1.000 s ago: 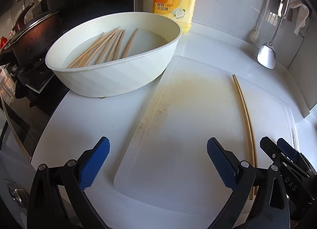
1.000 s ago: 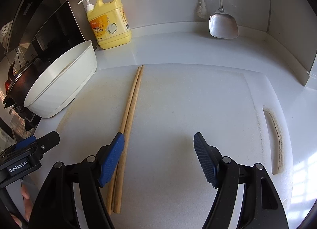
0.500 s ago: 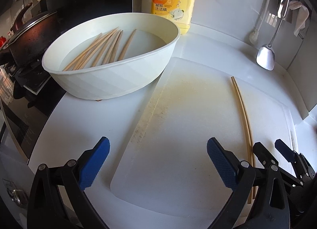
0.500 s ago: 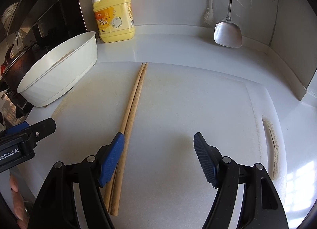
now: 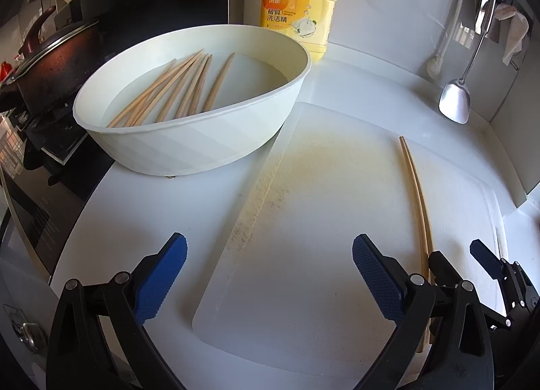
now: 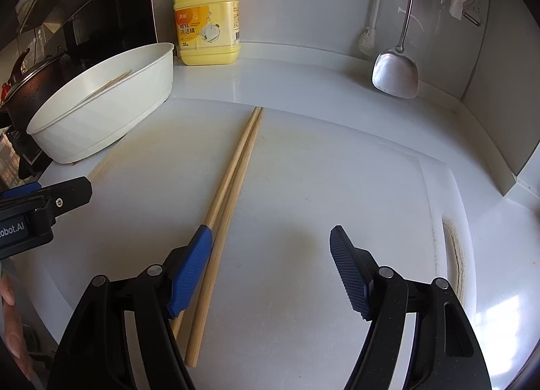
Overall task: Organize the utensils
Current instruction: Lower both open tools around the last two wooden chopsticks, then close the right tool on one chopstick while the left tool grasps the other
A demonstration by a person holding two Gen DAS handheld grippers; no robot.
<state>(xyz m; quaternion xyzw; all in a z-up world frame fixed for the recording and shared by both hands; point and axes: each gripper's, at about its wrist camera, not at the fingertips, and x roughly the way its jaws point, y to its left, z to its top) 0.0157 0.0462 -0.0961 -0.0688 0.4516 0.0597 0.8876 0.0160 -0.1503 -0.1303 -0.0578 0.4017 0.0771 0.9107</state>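
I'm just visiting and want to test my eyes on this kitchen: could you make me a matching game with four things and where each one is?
Things:
1. pair of chopsticks
2. loose chopsticks
3. dish soap bottle
4. metal spatula

Places:
A. hanging at the wall
B. lying in the white basin
C. lying on the cutting board
D. standing behind the basin

Pairs: 1-C, 2-B, 3-D, 4-A
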